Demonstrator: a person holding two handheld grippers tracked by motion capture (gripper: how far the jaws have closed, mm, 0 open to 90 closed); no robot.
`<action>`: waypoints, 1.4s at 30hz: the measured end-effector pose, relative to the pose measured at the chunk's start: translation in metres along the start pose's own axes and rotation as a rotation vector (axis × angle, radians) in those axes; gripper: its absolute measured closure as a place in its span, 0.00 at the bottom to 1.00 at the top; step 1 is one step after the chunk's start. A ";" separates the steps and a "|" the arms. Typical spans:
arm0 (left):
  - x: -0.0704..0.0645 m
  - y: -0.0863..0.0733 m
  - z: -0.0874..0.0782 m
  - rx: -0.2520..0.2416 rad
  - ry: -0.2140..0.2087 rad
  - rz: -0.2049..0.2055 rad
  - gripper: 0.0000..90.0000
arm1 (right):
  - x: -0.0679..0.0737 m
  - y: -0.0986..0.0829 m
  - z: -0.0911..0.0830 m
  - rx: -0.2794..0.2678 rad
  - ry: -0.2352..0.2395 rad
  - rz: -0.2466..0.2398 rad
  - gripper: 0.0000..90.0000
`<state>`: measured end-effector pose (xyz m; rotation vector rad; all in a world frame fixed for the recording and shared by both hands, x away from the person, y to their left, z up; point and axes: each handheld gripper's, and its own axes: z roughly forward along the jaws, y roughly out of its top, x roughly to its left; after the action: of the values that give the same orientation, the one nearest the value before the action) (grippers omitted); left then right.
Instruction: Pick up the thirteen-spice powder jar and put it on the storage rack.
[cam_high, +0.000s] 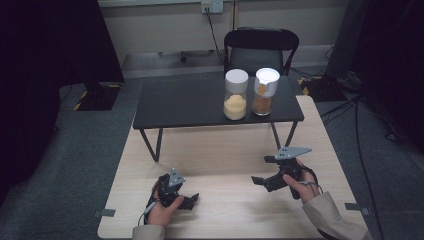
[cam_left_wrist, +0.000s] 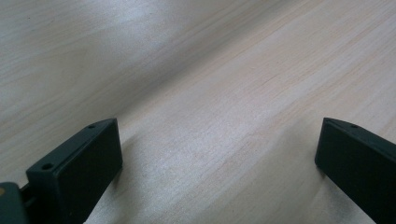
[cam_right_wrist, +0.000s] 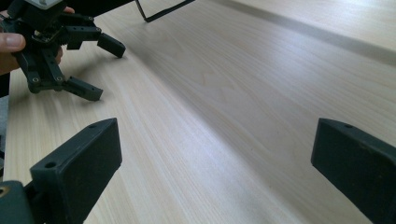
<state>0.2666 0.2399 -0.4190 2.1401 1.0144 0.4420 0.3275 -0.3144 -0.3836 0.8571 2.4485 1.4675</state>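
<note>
The tabletop (cam_high: 225, 150) is light wood, with its near edge at the bottom of the high view and its right edge running up past the right hand. A low black stand (cam_high: 200, 102) sits across the far part, its thin legs planted on the wood. Between the stand's front edge and the two hands lies a broad bare stretch of wood.

Two jars stand on the stand, right of its centre. The left jar (cam_high: 235, 95) has a white lid and pale yellow contents. The right jar (cam_high: 264, 91) has a white lid and brown contents. They stand just beside each other, near the stand's front edge. A black chair (cam_high: 261, 47) stands behind the stand, on the floor.

The left gripper (cam_high: 191, 200) is held low near the tabletop's near edge, the left hand (cam_high: 162, 210) behind it, jaws pointing right. In the left gripper view its jaws stand wide apart over bare wood, nothing between them.

The right gripper (cam_high: 259, 182) is held by the right hand (cam_high: 300, 187), sleeve entering from the lower right, jaws pointing left toward the other gripper. In the right gripper view its jaws stand wide apart and empty. The two grippers are apart, with bare wood between them. Both are well apart from the jars.
</note>
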 end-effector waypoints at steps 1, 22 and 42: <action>0.000 0.000 0.000 0.000 0.000 0.000 0.00 | 0.000 0.000 0.000 0.005 -0.001 0.001 0.01; 0.000 0.000 0.000 0.000 0.000 0.000 0.00 | -0.008 -0.015 -0.006 0.046 -0.011 0.019 0.01; 0.000 0.000 0.000 0.000 0.000 0.000 0.00 | -0.010 -0.024 -0.012 0.062 -0.039 0.020 0.02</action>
<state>0.2666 0.2400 -0.4189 2.1407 1.0140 0.4421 0.3216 -0.3374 -0.3994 0.9154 2.4753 1.3744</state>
